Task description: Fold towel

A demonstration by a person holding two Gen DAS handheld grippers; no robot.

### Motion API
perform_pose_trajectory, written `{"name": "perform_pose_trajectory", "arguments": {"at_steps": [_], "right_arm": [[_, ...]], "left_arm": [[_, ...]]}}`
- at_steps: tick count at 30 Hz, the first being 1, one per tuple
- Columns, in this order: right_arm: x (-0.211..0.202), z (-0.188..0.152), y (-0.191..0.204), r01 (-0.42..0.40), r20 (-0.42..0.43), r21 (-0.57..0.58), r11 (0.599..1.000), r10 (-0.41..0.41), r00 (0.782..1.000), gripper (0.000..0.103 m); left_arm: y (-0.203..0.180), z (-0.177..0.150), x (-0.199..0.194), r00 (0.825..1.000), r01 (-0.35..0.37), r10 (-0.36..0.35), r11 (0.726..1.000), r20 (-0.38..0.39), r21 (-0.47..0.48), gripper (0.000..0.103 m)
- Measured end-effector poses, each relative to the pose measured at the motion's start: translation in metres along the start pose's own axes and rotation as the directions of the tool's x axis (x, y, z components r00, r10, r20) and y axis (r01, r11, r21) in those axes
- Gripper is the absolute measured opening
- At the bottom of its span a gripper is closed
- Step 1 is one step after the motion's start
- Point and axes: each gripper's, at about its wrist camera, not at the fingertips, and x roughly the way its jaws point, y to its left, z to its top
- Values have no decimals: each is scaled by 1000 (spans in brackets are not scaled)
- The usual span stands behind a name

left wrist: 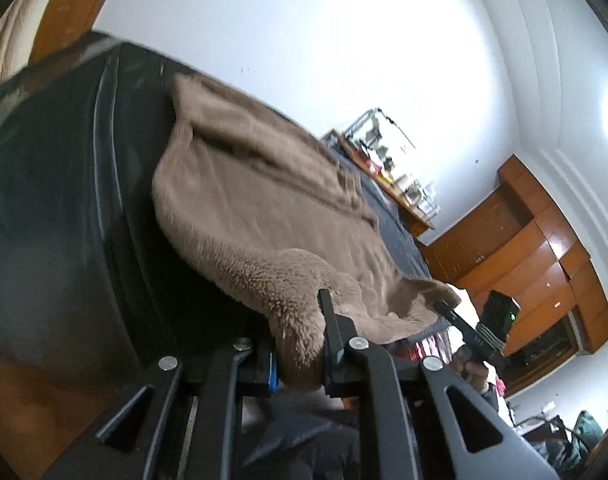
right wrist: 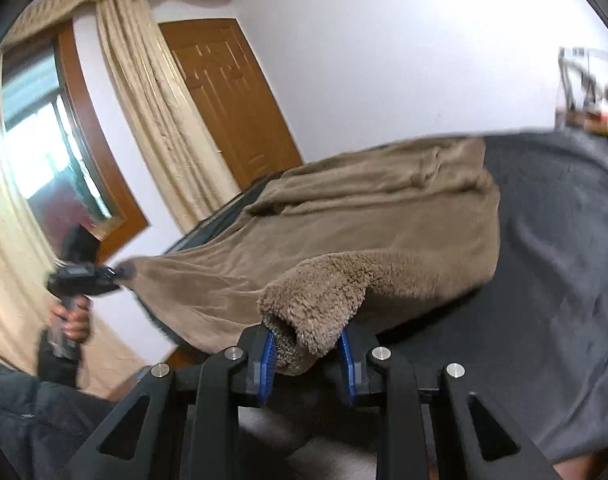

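The left gripper [left wrist: 299,360] and right gripper [right wrist: 306,354] each pinch a near corner of the brown towel [right wrist: 384,232], lifted off the dark bed [right wrist: 564,280]

Both black two-finger grippers are squeezed tight on cloth: the left gripper [left wrist: 299,344] and the right gripper [right wrist: 306,354], each gripped by a hand [right wrist: 71,320].
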Motion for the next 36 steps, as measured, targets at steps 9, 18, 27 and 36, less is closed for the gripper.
{"name": "perform_pose_trajectory", "arguments": {"at_steps": [9, 18, 27, 36], "right_arm": [[32, 41, 70, 409, 181, -455, 791, -367, 912, 28], [67, 101, 61, 593, 320, -484, 643, -501, 804, 26], [110, 174, 37, 670, 369, -409, 619, -560, 742, 26], [173, 232, -1, 692, 324, -343, 635, -612, 722, 26]], "left_arm": [[-15, 61, 15, 993, -72, 66, 995, 102, 62, 17], [-36, 129, 39, 982, -89, 66, 987, 174, 131, 17], [-38, 211, 91, 972, -125, 99, 986, 214, 113, 17], [-5, 272, 148, 972, -140, 130, 990, 198, 36, 17]]}}
